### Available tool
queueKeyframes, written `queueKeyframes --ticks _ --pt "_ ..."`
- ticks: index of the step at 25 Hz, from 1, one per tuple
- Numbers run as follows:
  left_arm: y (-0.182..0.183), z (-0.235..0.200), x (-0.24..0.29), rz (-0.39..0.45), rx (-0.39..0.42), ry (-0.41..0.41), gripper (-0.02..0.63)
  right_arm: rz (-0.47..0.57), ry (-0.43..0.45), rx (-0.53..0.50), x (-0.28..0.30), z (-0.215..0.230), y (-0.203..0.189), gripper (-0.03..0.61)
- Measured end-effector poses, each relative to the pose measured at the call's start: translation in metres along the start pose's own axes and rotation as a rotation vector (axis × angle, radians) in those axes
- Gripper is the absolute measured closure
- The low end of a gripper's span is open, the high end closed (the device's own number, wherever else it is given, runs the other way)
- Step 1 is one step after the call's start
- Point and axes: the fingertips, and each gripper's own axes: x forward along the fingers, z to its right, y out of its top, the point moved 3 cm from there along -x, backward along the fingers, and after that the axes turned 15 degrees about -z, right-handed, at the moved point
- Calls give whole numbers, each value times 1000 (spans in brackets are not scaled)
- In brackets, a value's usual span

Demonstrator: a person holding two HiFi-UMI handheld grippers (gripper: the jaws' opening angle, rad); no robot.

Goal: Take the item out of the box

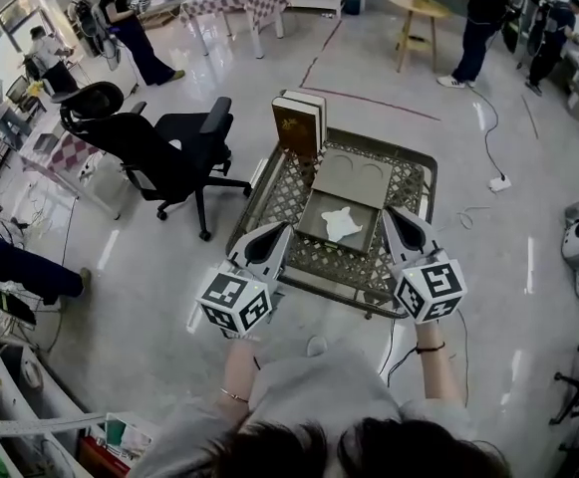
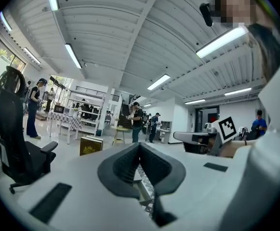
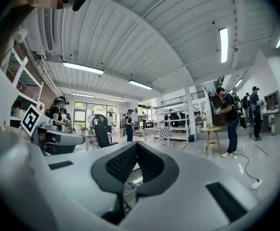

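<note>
Box [image 1: 321, 229] open in a wire basket [image 1: 416, 157], white item [image 1: 342, 224] lying inside.
You hold both grippers at the basket's near end: the left gripper [image 1: 274, 235] at 8 o'clock of the box, the right gripper [image 1: 394, 217] at 4 o'clock. Each has its jaws pressed together with nothing between them. The box's lid [image 1: 354, 175] lies folded back toward 12 o'clock. Two books [image 1: 300, 122] stand upright at the basket's far rim, around 11 o'clock. A black office chair [image 1: 159, 147] sits out at 9 o'clock.
</note>
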Motion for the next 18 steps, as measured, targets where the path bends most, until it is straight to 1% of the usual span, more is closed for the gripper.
queueKeyframes --ticks 7,11,16,18 --pt "-11 -12 17 -52 -27 -15 597 -52 9 34 22 8 -12 557" --pt "-13 -24 34 -71 -43 -8 596 -76 21 39 42 21 -16 557" --pt "-21 -31 60 -109 -74 0 597 -130 53 66 66 42 -32 557" --pt "-22 -36 73 -108 -84 2 597 -146 65 77 78 51 -37 557"
